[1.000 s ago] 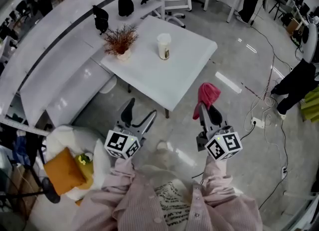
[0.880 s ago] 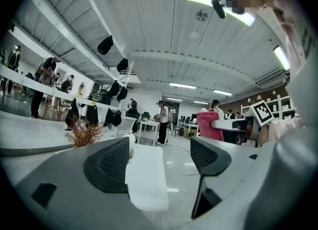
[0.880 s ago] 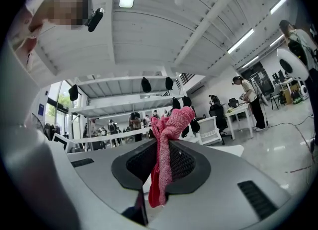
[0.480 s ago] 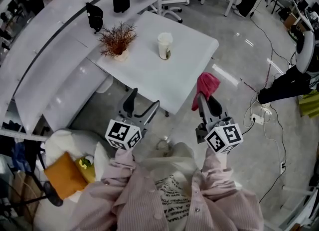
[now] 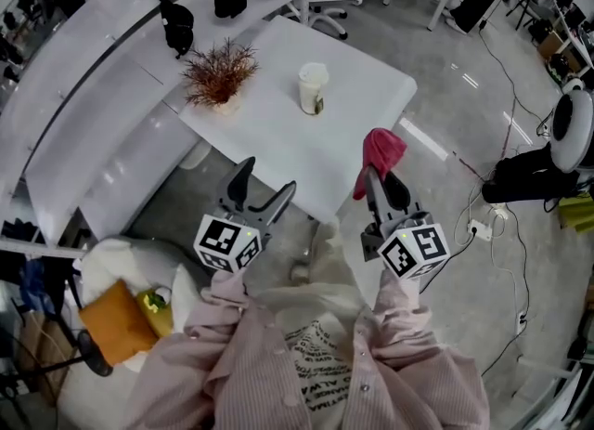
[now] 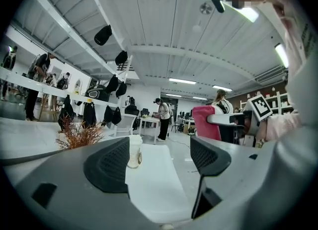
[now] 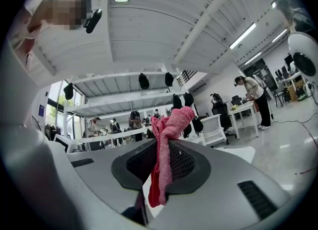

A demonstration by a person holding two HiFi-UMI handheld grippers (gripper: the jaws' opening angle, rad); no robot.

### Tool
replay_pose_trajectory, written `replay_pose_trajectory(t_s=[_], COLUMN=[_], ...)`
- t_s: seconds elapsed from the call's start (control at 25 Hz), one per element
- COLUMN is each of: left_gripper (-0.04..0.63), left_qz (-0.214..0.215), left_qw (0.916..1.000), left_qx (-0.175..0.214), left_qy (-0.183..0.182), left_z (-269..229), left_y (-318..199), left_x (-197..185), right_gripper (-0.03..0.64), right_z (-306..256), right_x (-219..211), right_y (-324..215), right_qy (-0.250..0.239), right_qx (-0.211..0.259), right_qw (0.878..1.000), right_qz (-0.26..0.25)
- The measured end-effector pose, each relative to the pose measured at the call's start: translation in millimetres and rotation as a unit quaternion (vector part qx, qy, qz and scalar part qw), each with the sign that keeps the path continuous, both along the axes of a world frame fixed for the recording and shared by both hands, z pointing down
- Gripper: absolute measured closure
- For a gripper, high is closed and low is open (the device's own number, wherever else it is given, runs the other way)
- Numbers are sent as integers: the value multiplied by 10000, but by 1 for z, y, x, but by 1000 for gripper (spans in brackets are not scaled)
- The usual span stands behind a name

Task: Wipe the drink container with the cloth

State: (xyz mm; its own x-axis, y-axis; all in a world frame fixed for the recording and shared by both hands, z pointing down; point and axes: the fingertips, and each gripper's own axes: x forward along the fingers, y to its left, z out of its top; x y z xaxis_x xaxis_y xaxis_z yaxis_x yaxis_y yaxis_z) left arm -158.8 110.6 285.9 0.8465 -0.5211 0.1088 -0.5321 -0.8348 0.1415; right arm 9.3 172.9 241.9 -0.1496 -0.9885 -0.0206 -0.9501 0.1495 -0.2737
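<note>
The wiping has not begun, as far as I can judge. I have the pink-red knitted cloth (image 5: 380,152) clamped between the jaws of my right gripper (image 5: 383,188), so that part is ready. My left gripper (image 5: 265,190) has its jaws held apart with nothing in them. The drink container, a pale lidded cup with a dark label (image 5: 313,88), stands upright on the white square table (image 5: 278,136), near the dried reddish-brown plant in its small white pot (image 5: 220,74). It is well apart from both grippers, which hang over the floor short of the table's near edge. What is left is nearly everything: coming up to the table, probably steadying the cup with the empty gripper, and rubbing the cloth over it.

The head view alone gives the layout, with cup, plant and both grippers together. The left gripper view shows the cup low and side-on, just beside its left pad, and the cloth-bearing gripper off to the right. The right gripper view shows how the cloth is pinched, a bunch standing above the pads and a tail hanging below. The cup does not appear there.
</note>
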Motion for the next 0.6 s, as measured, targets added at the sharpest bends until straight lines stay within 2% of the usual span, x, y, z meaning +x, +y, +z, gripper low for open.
replay_pose_trajectory(t_s=[0.28, 0.6], left_gripper=[239, 239], left_qz=[-152, -274], left_qw=[9998, 9980], left_qx=[-55, -251], left_qy=[-148, -504], left_z=[7, 30], left_y=[-61, -130], left_x=[34, 80], right_gripper=[572, 572], right_z=[6, 24], right_x=[35, 83], right_y=[-65, -143], right_qy=[-28, -67], right_qx=[-118, -438], right_qw=[9997, 9977], right_qz=[-196, -509])
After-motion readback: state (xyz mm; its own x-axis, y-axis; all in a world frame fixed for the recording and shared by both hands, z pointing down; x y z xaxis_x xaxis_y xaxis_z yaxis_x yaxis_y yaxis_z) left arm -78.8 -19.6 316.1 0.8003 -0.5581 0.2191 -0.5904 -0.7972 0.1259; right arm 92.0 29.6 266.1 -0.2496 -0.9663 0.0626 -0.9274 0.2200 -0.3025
